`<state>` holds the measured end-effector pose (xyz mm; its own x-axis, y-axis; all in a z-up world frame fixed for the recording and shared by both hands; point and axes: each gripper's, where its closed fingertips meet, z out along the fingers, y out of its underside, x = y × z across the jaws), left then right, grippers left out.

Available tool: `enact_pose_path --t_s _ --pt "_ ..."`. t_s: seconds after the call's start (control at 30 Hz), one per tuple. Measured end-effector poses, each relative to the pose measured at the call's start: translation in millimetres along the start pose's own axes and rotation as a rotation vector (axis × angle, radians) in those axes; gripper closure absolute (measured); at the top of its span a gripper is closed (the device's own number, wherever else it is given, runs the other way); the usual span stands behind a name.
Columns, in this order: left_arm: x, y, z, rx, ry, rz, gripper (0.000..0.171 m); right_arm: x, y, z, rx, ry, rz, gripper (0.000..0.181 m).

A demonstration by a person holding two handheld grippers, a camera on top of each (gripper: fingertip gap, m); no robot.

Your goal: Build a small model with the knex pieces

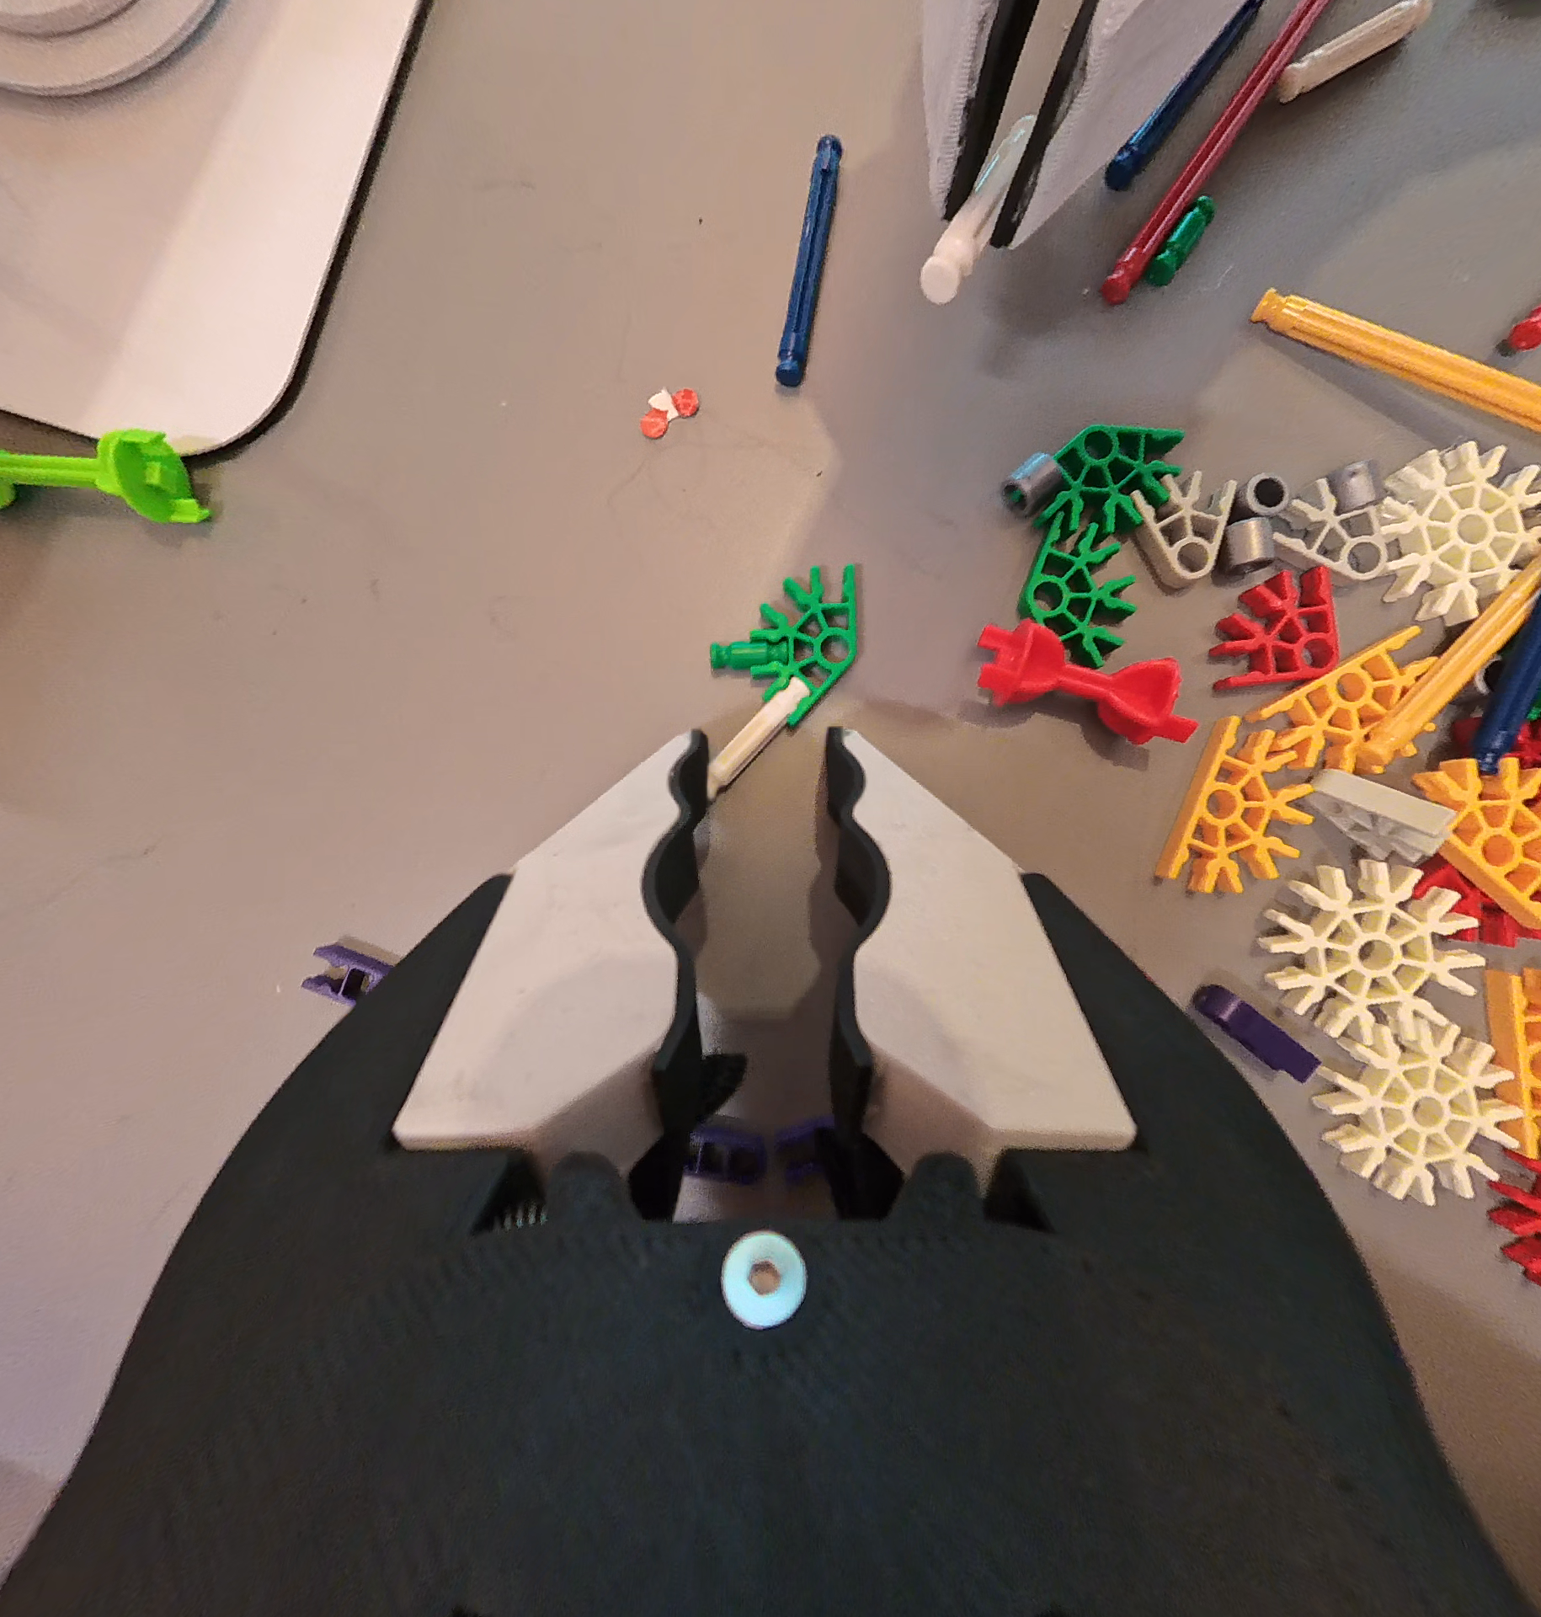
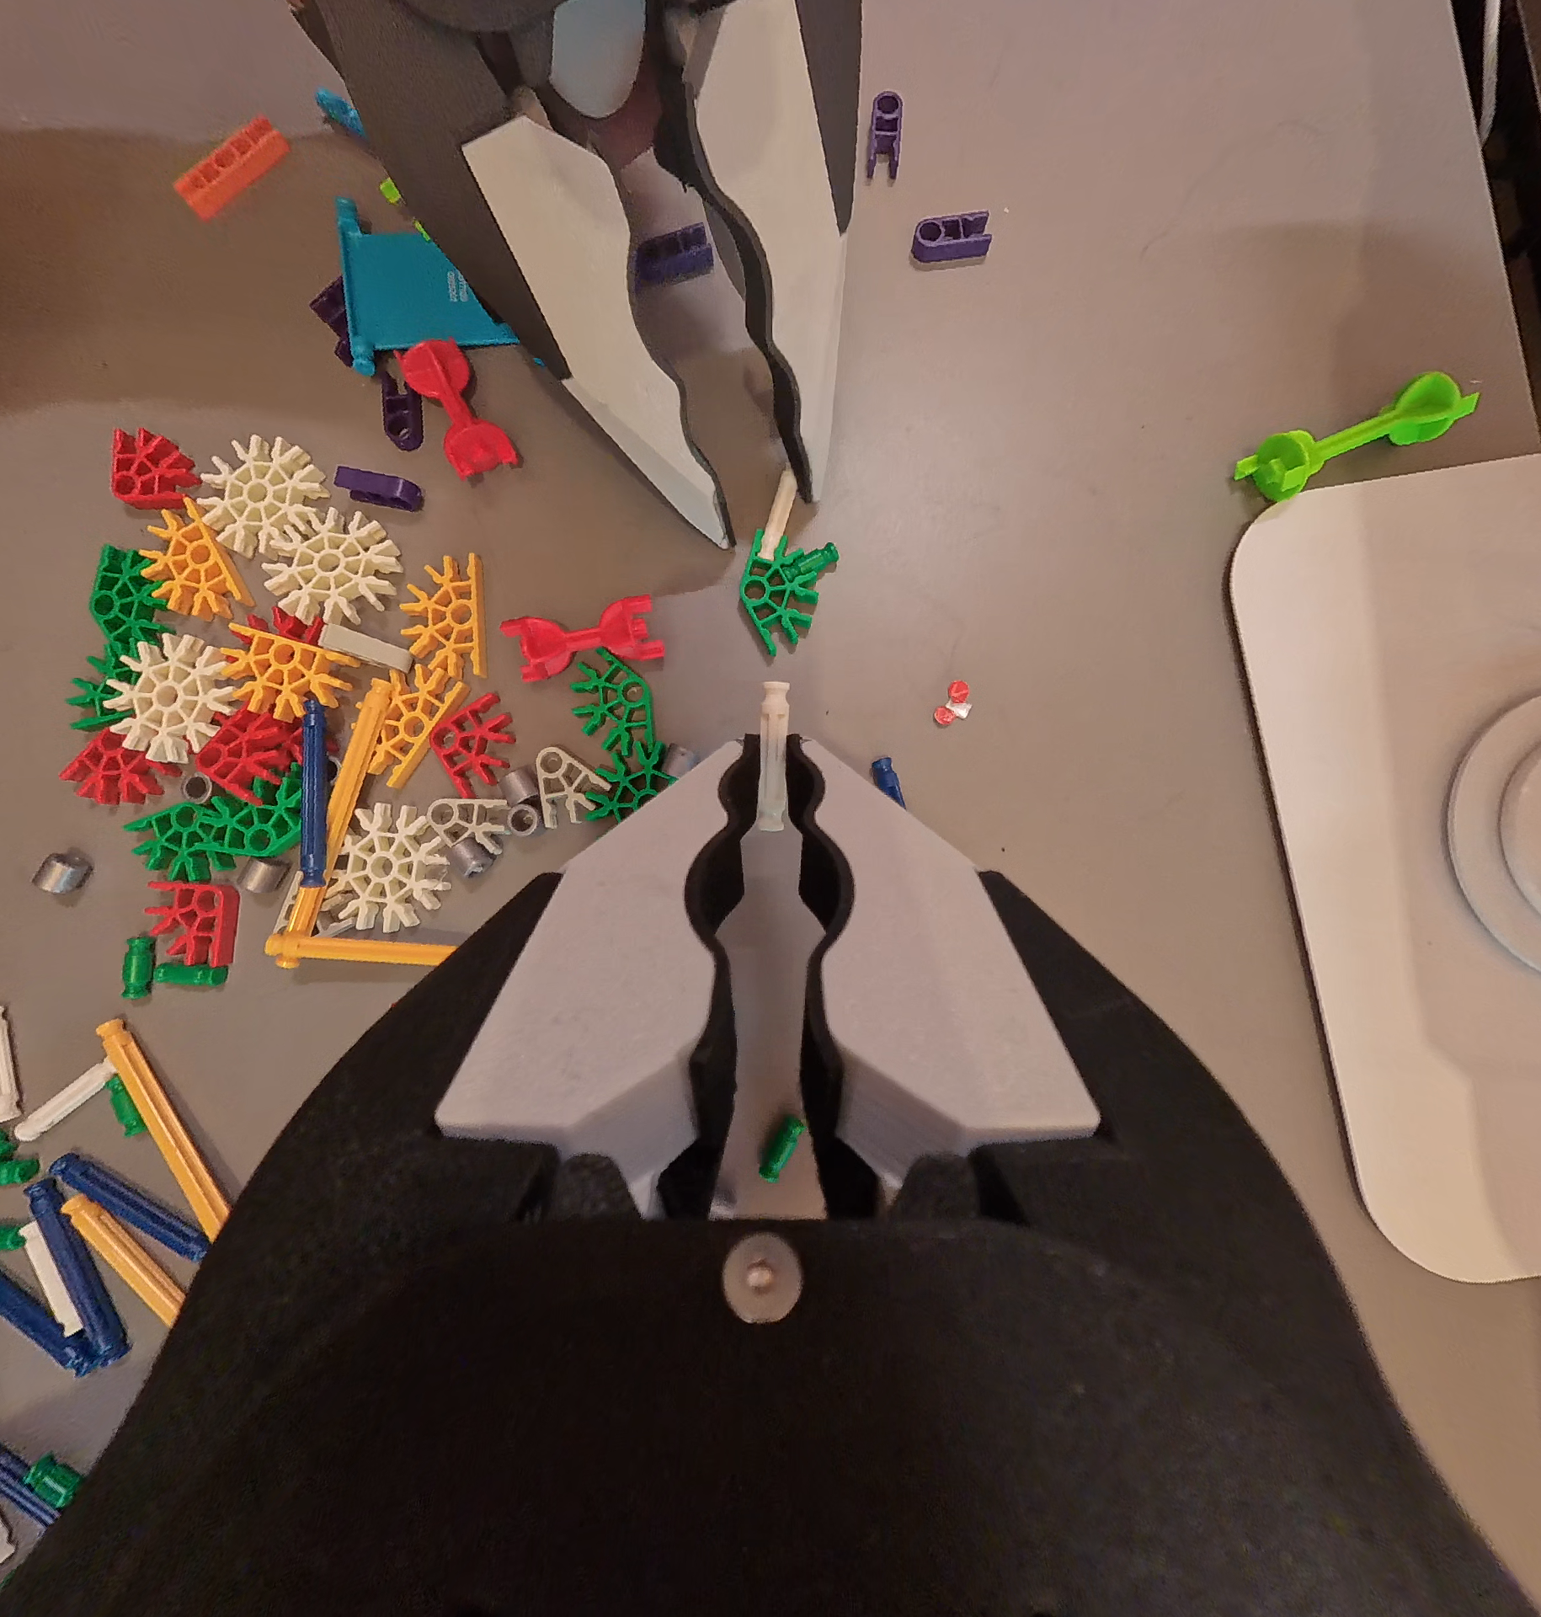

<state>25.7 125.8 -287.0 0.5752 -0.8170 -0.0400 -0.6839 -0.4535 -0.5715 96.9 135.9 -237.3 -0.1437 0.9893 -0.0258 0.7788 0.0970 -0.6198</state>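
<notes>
My left gripper (image 1: 767,744): fingers released, a gap between the tips, nothing clamped; the left fingertip (image 1: 693,761) stands just beside the near end of a short white rod (image 1: 754,735), whether touching I cannot tell. That white rod is plugged into a green connector (image 1: 806,647) lying on the grey counter (image 1: 504,612) just beyond my tips; a short green rod (image 1: 741,654) sticks out of the connector's left side. My right gripper (image 2: 771,752): fingers clenched on a second white rod (image 2: 774,761), which points out past the tips toward the green connector, a little apart from it. Near right of the left gripper: a red spool-shaped piece (image 1: 1082,682), then a heap of connectors (image 1: 1379,787) in white, yellow, red, green and grey. Far centre: one blue rod (image 1: 806,262) lying alone. Between it and the green connector: small red scraps (image 1: 669,411). Far left: a pale grey tray (image 1: 225,262) with rounded corners, and a lime-green piece (image 1: 93,477) at its near edge. Beneath the left gripper's body: purple clips (image 1: 723,1151). In the right wrist view, near left: loose blue, yellow and white rods (image 2: 93,1225); far left: a teal panel (image 2: 408,297) and an orange block (image 2: 229,166).
</notes>
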Motion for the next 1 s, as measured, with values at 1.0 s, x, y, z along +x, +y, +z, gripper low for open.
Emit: enact_pose_path --t_s 1.0 --pt "-3 8 -11 0.095 -0.081 -0.072 0.138 9 -1 28 -0.071 -0.020 0.026 0.178"
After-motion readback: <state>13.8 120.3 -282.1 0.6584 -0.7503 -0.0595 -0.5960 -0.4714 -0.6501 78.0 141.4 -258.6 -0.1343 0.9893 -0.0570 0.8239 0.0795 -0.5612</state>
